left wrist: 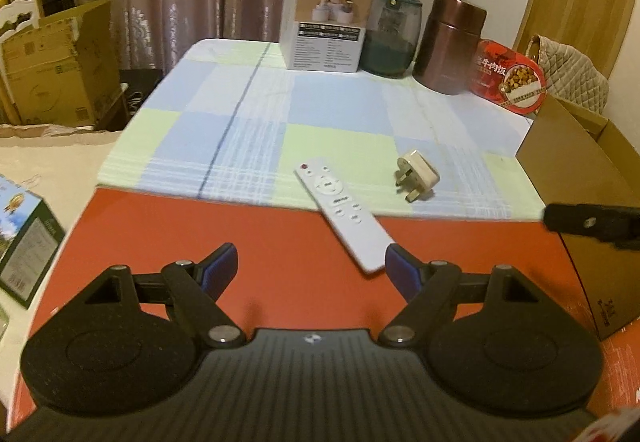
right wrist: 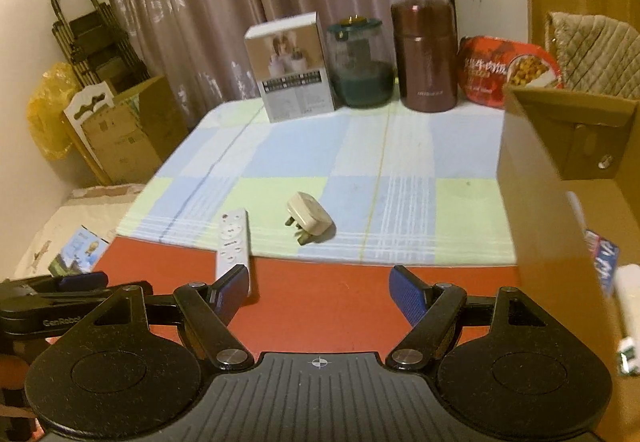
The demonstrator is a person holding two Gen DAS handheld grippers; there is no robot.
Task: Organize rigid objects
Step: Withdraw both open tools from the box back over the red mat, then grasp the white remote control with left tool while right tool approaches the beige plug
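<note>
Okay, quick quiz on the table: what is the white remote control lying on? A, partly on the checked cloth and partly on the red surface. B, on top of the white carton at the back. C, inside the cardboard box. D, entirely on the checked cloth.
A: the remote control has its button end on the checked cloth and its plain end on the red surface.

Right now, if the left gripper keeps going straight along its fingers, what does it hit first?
Probably the white remote: its near end lies just ahead of the open left gripper, beside the right finger. Slightly left of that, it would meet the bare red tabletop instead. Depth is hard to judge.
</note>
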